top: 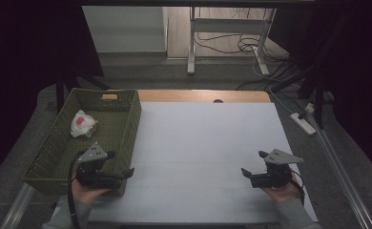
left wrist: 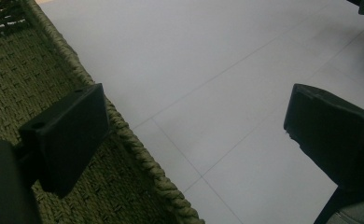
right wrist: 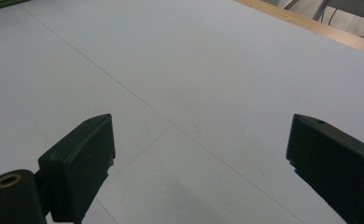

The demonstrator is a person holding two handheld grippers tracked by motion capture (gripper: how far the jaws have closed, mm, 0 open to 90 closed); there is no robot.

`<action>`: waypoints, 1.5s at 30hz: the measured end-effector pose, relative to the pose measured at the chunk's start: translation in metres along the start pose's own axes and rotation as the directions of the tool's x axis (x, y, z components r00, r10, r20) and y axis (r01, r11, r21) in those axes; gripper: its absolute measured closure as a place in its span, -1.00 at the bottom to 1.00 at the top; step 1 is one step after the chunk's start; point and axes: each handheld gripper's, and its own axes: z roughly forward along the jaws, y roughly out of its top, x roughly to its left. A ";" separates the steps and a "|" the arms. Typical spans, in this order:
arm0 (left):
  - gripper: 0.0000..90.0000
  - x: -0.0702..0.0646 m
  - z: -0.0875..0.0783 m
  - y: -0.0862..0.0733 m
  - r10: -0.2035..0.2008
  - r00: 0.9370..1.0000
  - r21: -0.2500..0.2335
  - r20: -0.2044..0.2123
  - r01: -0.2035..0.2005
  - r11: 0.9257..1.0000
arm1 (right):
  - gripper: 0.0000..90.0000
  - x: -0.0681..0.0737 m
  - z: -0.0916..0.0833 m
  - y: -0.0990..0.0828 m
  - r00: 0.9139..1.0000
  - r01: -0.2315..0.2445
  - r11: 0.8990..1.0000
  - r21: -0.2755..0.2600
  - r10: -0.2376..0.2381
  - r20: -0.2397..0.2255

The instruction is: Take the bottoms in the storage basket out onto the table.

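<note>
the fingers of the left gripper point(top: 118, 164) stand wide apart with nothing between them; in the left gripper view one black finger point(left wrist: 68, 135) hangs over the woven wall of the olive-green wicker basket point(top: 131, 129) and the other finger point(left wrist: 334, 135) over bare white surface. the fingers of the right gripper point(top: 251, 164) are likewise spread and empty, and the right gripper view shows one of them point(right wrist: 80, 163) above the plain white sheet covering the counter point(top: 208, 143).

the nearest thing to handle is the small crumpled white wrapper with a red mark point(top: 83, 124), lying inside the basket in the left middle of the high view, toward the basket's far end, well apart from both grippers.

judging from this, the likely trouble is the left gripper catching the basket's near right corner: it straddles the rim, so a straight push forward could snag the weave and drag or tip the basket. the wrapper looks light and limp, so a shallow pinch could slip off it.

the left hand point(top: 86, 193) enters at lower left, gripper pointing right across the rim. the right hand point(top: 284, 191) sits at lower right, its gripper aimed left toward the centre, low over the sheet.
</note>
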 end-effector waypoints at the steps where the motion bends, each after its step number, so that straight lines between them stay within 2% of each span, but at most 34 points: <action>1: -0.86 0.000 0.000 0.000 0.001 1.000 -0.001 -0.001 -0.001 1.000 | -0.82 0.000 0.000 0.000 1.000 -0.001 1.000 0.000 0.001 -0.004; 16: -0.85 -0.002 -0.003 0.001 0.010 1.000 -0.025 0.004 -0.010 1.000 | -0.81 0.000 0.003 0.001 1.000 0.000 1.000 0.008 0.000 -0.006; 35: -0.85 0.000 -0.005 0.001 -0.003 1.000 -0.033 -0.002 0.003 0.999 | -0.81 0.000 0.007 0.001 1.000 0.003 1.000 0.027 -0.002 -0.011; 45: -0.84 0.005 -0.010 0.008 -0.002 1.000 -0.057 -0.011 0.002 0.998 | -0.81 0.000 0.009 0.000 1.000 0.006 0.999 0.039 -0.006 -0.004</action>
